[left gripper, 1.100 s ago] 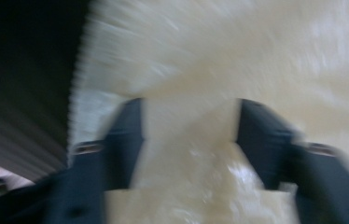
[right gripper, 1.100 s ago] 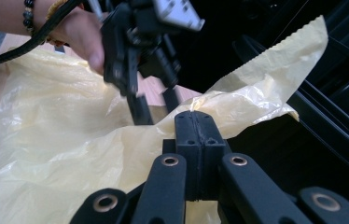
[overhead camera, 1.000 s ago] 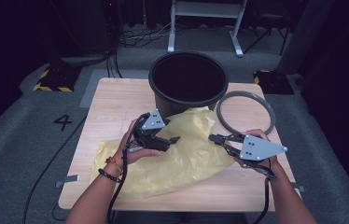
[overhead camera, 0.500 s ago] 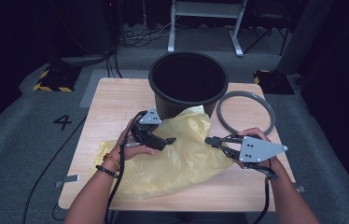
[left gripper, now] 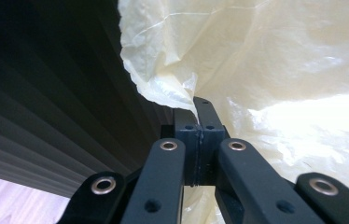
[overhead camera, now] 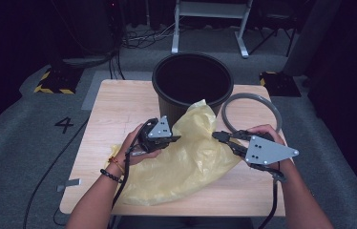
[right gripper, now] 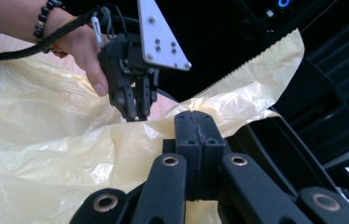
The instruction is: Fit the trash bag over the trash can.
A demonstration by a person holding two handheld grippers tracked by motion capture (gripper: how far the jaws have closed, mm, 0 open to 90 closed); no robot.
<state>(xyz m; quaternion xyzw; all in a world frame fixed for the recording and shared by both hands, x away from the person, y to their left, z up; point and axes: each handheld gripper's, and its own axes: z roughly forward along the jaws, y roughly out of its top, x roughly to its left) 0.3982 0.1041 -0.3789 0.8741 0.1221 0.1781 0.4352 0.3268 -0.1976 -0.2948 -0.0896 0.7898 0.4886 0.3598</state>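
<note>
Status: both tongs are clamped on the yellow plastic bag [overhead camera: 186, 152]. The left tongs [left gripper: 196, 108], jaws just closed, pinch its far edge beside the black bucket [overhead camera: 192, 78]; the right tongs [right gripper: 195, 122] pinch its right edge. The bag lies mostly on the tabletop [overhead camera: 114, 109]. Remaining, by judgement: opening it and lining the bucket.

thin yellow plastic bag [overhead camera: 186, 157] lies crumpled on the table, top edge lifted.

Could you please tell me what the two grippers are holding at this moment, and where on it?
Both pinch the yellow plastic bag: left gripper at a crumpled edge fold, right gripper on its right-hand edge.
</note>
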